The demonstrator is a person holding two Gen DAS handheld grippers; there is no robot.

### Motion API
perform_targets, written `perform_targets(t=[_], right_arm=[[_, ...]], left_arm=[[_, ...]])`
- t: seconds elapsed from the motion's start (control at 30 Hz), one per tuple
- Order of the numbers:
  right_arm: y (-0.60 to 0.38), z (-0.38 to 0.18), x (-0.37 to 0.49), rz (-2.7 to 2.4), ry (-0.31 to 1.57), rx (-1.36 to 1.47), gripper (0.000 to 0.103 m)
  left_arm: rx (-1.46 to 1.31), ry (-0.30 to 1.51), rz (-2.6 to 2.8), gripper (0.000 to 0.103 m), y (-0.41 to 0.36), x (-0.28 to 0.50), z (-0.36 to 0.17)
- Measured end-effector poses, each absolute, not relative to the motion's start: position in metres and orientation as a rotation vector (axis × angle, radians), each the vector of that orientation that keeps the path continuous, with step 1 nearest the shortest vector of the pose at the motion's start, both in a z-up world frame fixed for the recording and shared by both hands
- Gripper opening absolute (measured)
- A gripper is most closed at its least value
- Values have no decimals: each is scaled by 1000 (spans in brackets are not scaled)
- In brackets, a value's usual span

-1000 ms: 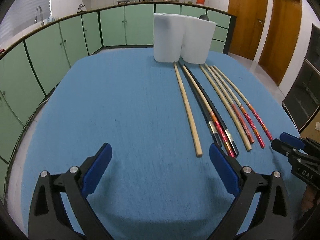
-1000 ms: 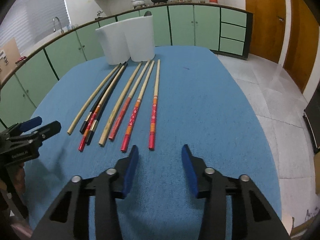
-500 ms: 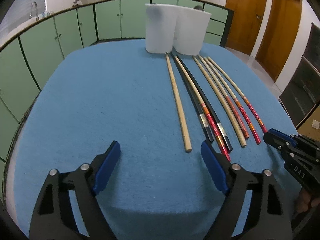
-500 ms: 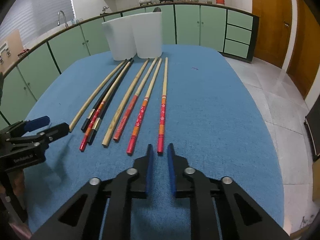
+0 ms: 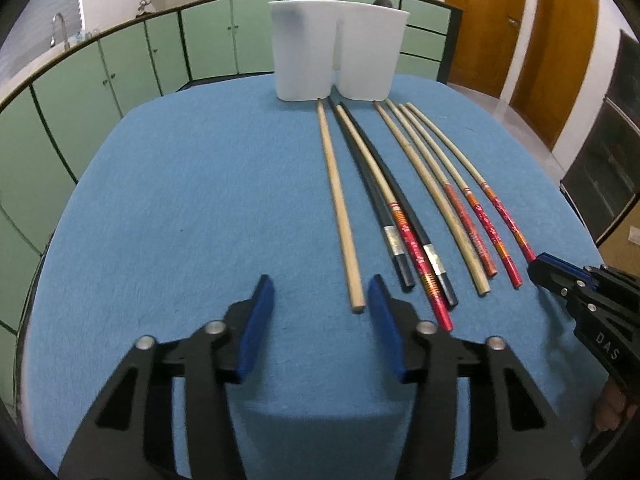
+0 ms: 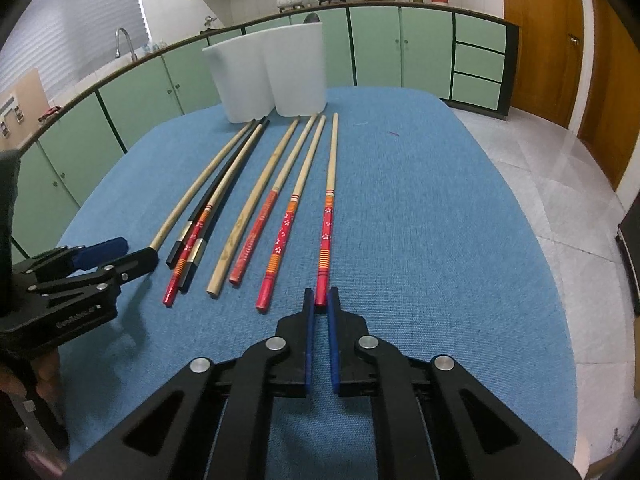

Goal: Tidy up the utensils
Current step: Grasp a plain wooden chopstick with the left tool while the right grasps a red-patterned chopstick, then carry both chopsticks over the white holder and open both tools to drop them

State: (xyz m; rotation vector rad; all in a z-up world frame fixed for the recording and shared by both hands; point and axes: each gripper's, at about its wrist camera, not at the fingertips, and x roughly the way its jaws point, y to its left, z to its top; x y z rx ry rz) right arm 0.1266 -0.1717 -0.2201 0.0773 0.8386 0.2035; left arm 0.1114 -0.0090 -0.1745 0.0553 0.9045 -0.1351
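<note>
Right gripper (image 6: 318,306) with jaws nearly together, straddling the red butt of the outermost chopstick (image 6: 327,216) on the blue cloth (image 6: 440,220); left gripper (image 5: 320,312) with jaws well apart, plain bamboo chopstick (image 5: 339,208) ending just inside its right jaw. Best centred on each butt, squeezed level, lifted without nudging neighbours. Beyond the tips, two white holders (image 6: 266,74) standing upright.

Even indoor light, soft shadows on blue tablecloth (image 5: 180,208), strong fisheye bending, dark vignetted corners, slight blur.

Eight chopsticks (image 6: 329,216) and two white holders (image 6: 298,72) on one table (image 6: 440,220).
</note>
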Motion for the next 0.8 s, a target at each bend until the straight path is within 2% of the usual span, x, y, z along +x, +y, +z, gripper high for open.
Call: perform_targets(t=[0.13,0.27,0.53,0.8], right_arm=[[-172,-221,127,205,840,85,7],[-173,-222,128,209,845,102,6],[-173,-219,128,205,847,110,6],[-180,-187,118,185,768,62,6]], left_arm=[[69,904,-165,20,-16,111,-175],[68,905,-172,8,-21,111,-175],[51,910,-158,6,-18,108,-170],[98,791,-143,6,-11,91,-123]])
